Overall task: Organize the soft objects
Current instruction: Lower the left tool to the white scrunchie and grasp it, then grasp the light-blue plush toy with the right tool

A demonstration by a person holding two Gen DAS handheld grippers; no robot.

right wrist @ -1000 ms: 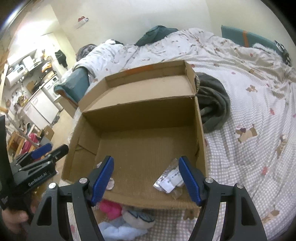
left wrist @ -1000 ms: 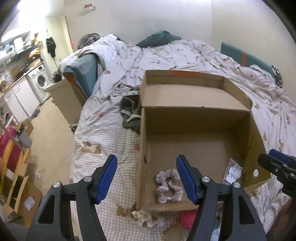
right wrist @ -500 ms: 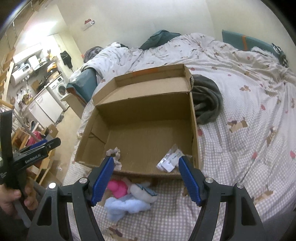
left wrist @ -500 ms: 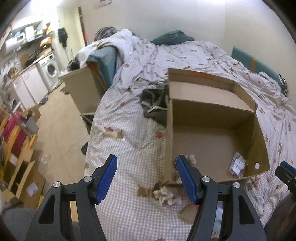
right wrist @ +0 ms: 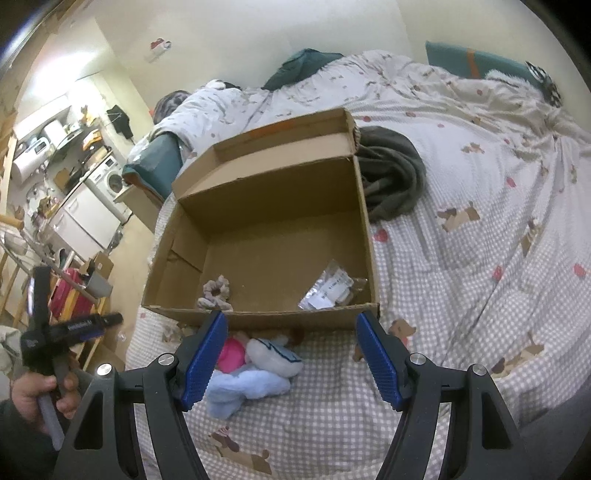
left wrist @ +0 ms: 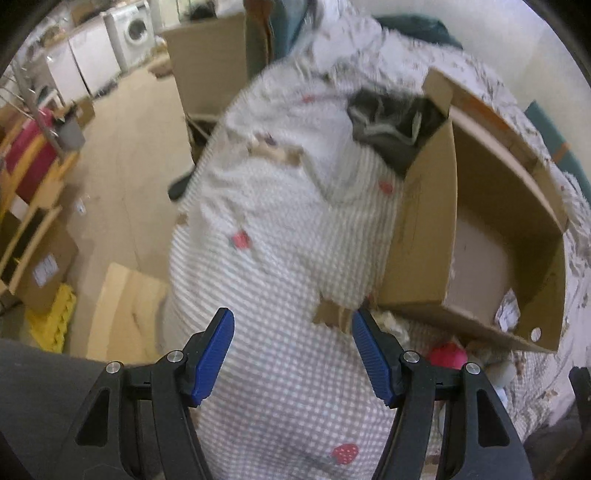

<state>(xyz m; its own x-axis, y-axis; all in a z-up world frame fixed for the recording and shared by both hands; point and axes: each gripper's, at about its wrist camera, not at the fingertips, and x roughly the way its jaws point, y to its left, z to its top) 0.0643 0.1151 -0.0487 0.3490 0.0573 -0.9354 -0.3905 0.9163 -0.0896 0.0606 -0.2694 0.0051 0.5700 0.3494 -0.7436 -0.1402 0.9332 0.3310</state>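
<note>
An open cardboard box [right wrist: 177, 266] [left wrist: 424, 236] lies on the bed. Inside it are a pale scrunchie [right wrist: 216, 290] and a clear plastic packet [right wrist: 332, 290]. In front of the box lies a pile of soft toys: a pink one [right wrist: 231, 354] [left wrist: 447, 354], a white one [right wrist: 271, 354] and a light blue one [right wrist: 243, 387]. My right gripper [right wrist: 291, 354] is open and empty, just above the pile. My left gripper [left wrist: 291, 354] is open and empty over the bedspread, left of the box; it also shows in the right wrist view [right wrist: 74, 325].
A grey garment [right wrist: 391, 177] [left wrist: 391, 125] lies behind the box. The checked bedspread [right wrist: 461, 295] covers the bed, with its left edge dropping to the floor [left wrist: 122, 177]. Boxes, shelves and a washing machine [left wrist: 133, 29] stand beyond.
Both grippers have pulled back from the box. The left one swung left toward the bed's edge. The toy pile now shows in front of the right gripper.
</note>
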